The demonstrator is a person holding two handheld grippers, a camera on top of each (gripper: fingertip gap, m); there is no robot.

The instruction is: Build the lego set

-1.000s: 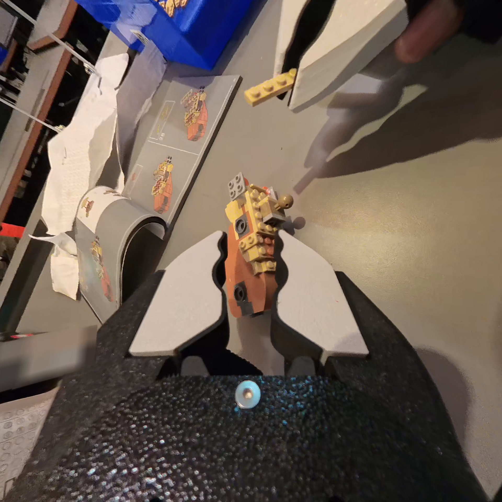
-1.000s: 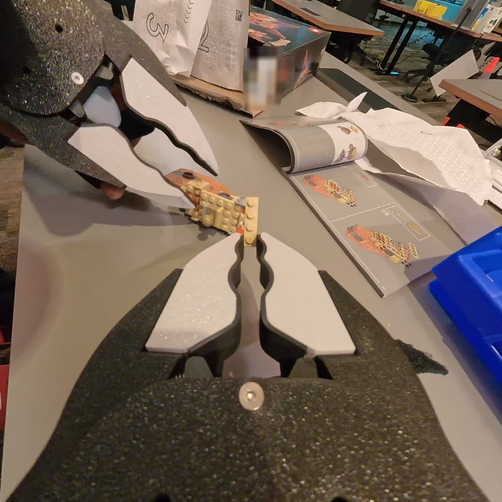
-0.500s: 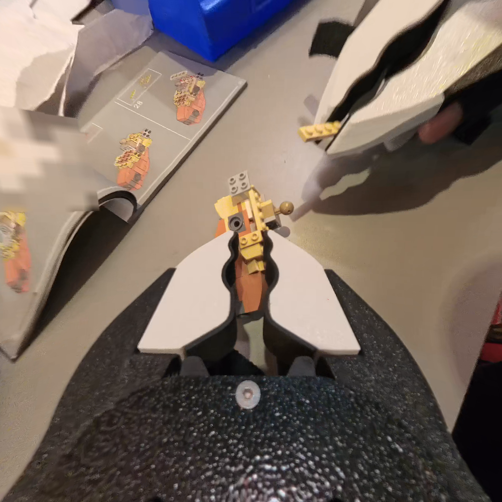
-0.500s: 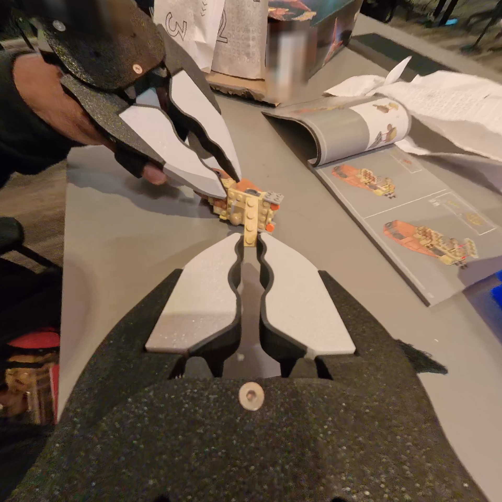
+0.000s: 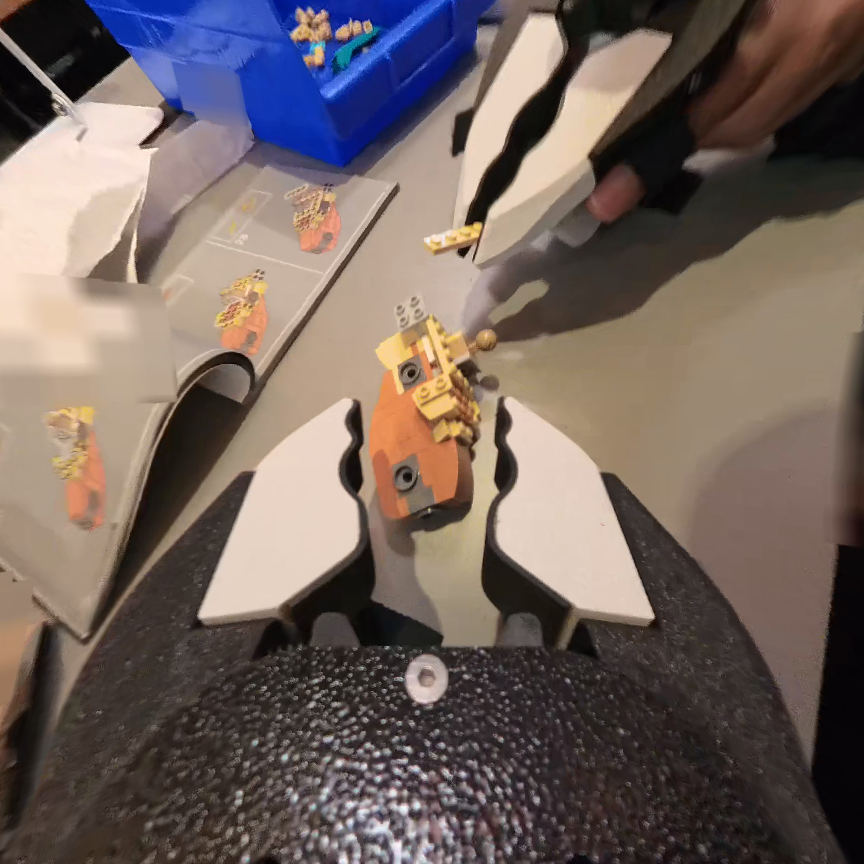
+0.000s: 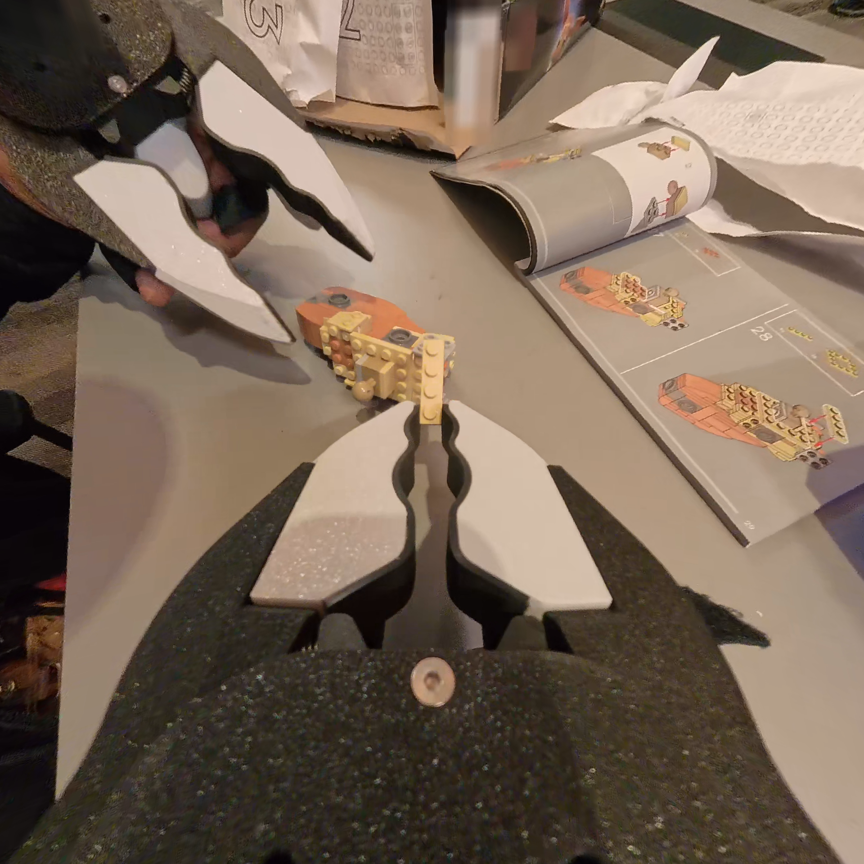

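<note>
The left gripper (image 5: pixel 428 421) is hovering low over the grey surface (image 5: pixel 654 467) with its fingers spread wide on either side of the model (image 5: pixel 421 449), touching neither flank. The model, an orange hull with tan bricks stacked along one side, is lying on the surface between those fingers, its far end carrying a small grey plate (image 5: pixel 411 312) and a round tan knob (image 5: pixel 486 339). In the right wrist view the same model (image 6: pixel 374 348) is sitting just beyond the right gripper (image 6: pixel 429 411), with the left gripper (image 6: pixel 327 290) hanging spread above its orange end.

The right gripper is pinching a tan strip (image 6: pixel 431 383) at its fingertips, the strip sticking forward with its free end lying in line with the model's grey end; whether the two are touching cannot be told from there. From the left wrist view the strip (image 5: pixel 452 237) is appearing clear of the model, held above and beyond it in the right gripper (image 5: pixel 470 248), with a hand (image 5: pixel 748 84) behind.

An open booklet (image 6: pixel 701 374) is lying to the right of the model, near it, showing build pictures. White paper (image 6: pixel 771 121) is lying crumpled beyond the booklet. A blue bin (image 5: pixel 290 79) holding loose pieces is standing past the booklet (image 5: pixel 262 280) in the left wrist view. A box (image 6: pixel 528 61) and paper bags (image 6: pixel 336 46) are standing at the far edge.
</note>
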